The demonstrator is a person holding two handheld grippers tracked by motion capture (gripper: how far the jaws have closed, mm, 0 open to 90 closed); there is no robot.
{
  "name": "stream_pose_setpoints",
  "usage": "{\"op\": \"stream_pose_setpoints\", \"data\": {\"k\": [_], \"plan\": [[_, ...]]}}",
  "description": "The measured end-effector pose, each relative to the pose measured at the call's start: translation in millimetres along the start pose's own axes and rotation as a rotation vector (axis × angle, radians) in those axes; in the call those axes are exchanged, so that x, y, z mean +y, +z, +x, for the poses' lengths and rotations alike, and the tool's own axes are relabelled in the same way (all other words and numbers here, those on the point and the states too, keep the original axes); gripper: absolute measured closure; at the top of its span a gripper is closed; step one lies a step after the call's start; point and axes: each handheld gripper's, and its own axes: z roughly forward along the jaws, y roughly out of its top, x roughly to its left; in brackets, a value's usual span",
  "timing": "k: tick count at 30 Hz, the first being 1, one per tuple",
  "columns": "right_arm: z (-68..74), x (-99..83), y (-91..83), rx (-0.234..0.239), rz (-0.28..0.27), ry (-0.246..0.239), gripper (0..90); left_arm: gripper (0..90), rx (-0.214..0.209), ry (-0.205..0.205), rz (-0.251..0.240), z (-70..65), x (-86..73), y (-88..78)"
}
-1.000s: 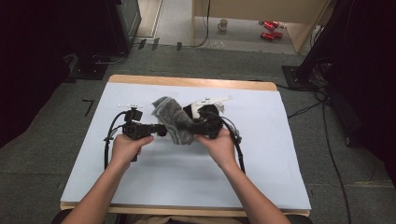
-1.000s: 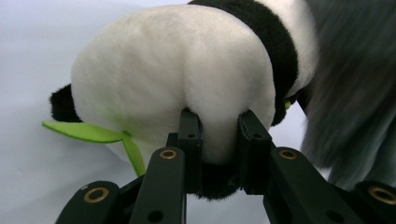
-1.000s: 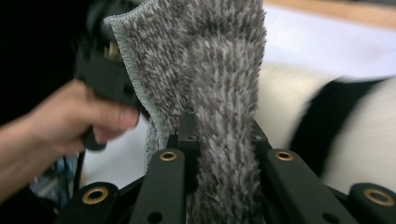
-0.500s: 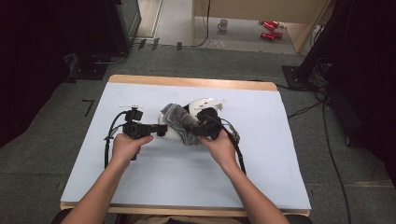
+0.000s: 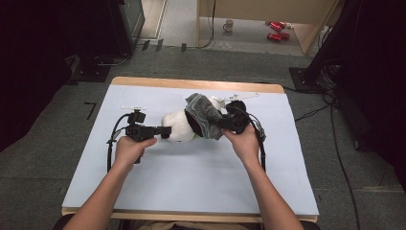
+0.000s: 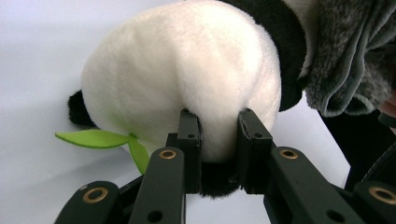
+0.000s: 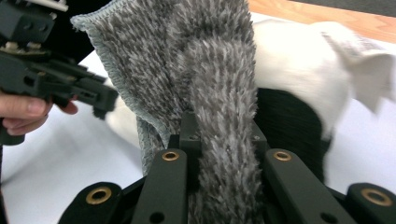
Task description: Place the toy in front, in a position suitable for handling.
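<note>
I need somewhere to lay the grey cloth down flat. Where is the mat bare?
The mat is bare between the forearms and toward its left and right edges. It is crowded mid-table, where the plush panda, grey cloth and both grippers meet.

No readable text, labels, brands, numbers or signs in any view. The red items on the floor (image 5: 275, 29) at the upper right of the high view are too small to make out any print. Nothing printed on the mug (image 5: 229, 25) at the top centre either, as far as can be told. No markings legible on the gripper bodies.
</note>
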Motion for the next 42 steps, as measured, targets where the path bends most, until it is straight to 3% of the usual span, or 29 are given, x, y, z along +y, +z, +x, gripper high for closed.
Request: {"op": "stream_pose_setpoints", "data": {"k": [12,21,25,29,34,38,42], "plan": [[-42.0,-8.2,-14.7,-0.05,-0.041,0.122,77.4,74.8,-0.006,0.004,0.003,-1.4,-1.0,2.9],[-56.8,-11.2,-23.3,-0.138,-0.05,0.143,77.6,74.9,0.005,0.004,0.002,1.4,-1.4,0.8],[-60.0,-10.5,-29.3,-0.136,-0.073,0.157,77.6,74.9,-0.003,-0.008,-0.007,3.2,-1.2,0.6],[-50.4,-2.9,-37.5,-0.104,-0.108,0.144,77.5,74.9,-0.007,-0.012,-0.012,3.4,-1.0,1.2],[-23.2,8.4,-40.4,-0.031,-0.135,0.096,77.5,74.9,-0.001,-0.013,-0.02,2.1,-1.1,1.5],[5.3,12.5,-29.6,0.039,-0.132,0.042,77.5,74.8,0.005,-0.013,-0.022,1.3,-0.8,0.9],[31.3,10.5,-8.7,0.107,-0.084,-0.001,77.5,74.8,0.015,-0.007,-0.031,-0.8,-0.8,1.0]]}}
